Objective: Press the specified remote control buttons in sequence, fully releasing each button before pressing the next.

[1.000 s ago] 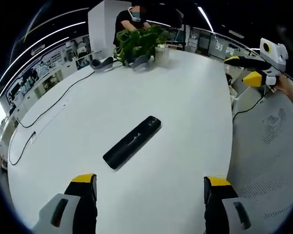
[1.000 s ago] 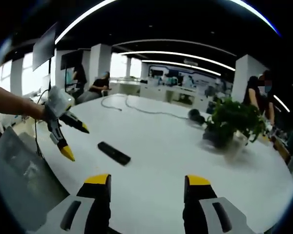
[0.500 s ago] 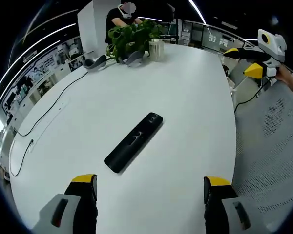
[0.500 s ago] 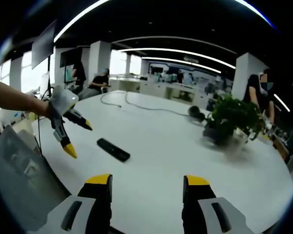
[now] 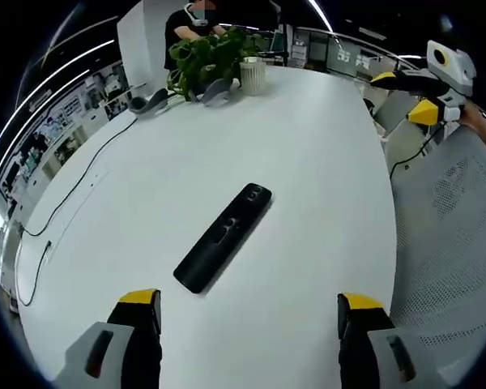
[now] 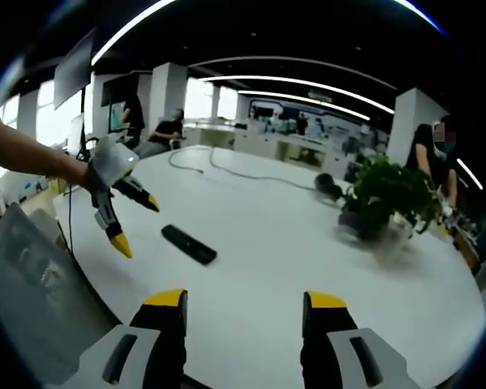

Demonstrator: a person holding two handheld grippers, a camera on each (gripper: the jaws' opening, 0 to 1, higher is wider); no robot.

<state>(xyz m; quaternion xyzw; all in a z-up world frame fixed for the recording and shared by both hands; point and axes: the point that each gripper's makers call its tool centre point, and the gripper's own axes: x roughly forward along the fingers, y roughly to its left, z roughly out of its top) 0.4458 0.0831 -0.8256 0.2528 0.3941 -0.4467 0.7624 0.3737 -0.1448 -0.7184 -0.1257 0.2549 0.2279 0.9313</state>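
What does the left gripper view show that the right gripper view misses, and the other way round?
Left gripper view alone: the remote close up with its buttons facing up, a pale ribbed cup by the plant, and the right claw open at the table's far edge.

Right gripper view alone: the left claw, jaws apart, held above the table near the remote, and seated people at distant desks.

Both share: the white table, the black remote, the potted plant, a cable and a perforated grey chair.

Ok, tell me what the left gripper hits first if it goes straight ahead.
Probably the black remote lying on the white table: it sits between the open left gripper jaws' line. Depth is unclear.
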